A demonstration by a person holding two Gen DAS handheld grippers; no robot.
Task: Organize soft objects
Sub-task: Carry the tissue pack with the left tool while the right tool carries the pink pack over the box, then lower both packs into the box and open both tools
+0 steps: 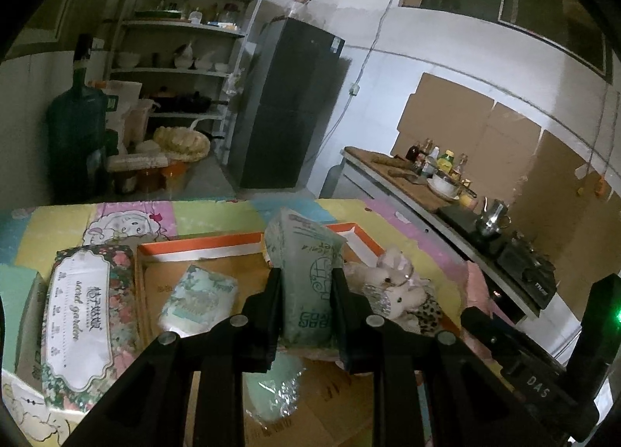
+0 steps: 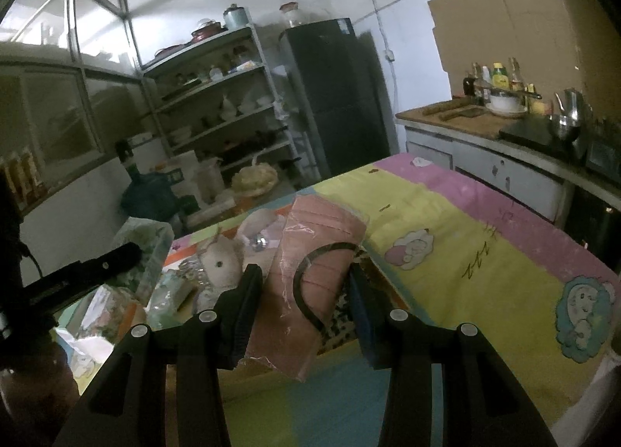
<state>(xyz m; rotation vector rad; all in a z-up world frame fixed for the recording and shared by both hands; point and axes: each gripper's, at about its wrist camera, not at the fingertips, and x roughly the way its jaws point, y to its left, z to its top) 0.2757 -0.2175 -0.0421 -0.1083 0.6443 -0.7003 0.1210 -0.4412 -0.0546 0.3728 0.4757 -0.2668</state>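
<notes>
My left gripper (image 1: 306, 291) is shut on a green tissue pack (image 1: 306, 272) and holds it upright above the orange-rimmed cardboard box (image 1: 202, 249). In the box lie a smaller patterned tissue pack (image 1: 200, 301), a plush rabbit (image 1: 392, 287) and a mint-green soft item (image 1: 271, 388). My right gripper (image 2: 306, 284) is shut on a pink cloth in a clear plastic bag (image 2: 310, 284) and holds it just right of the box. The rabbit (image 2: 221, 260) and the left gripper with its green pack (image 2: 143, 249) show at the left of the right wrist view.
A floral tissue box (image 1: 85, 315) lies left of the cardboard box. The table wears a pastel cartoon cloth (image 2: 465, 253). Behind stand a shelf rack (image 1: 186, 58), a dark fridge (image 1: 287, 105), a water jug (image 1: 73, 128) and a kitchen counter (image 2: 485, 128) at right.
</notes>
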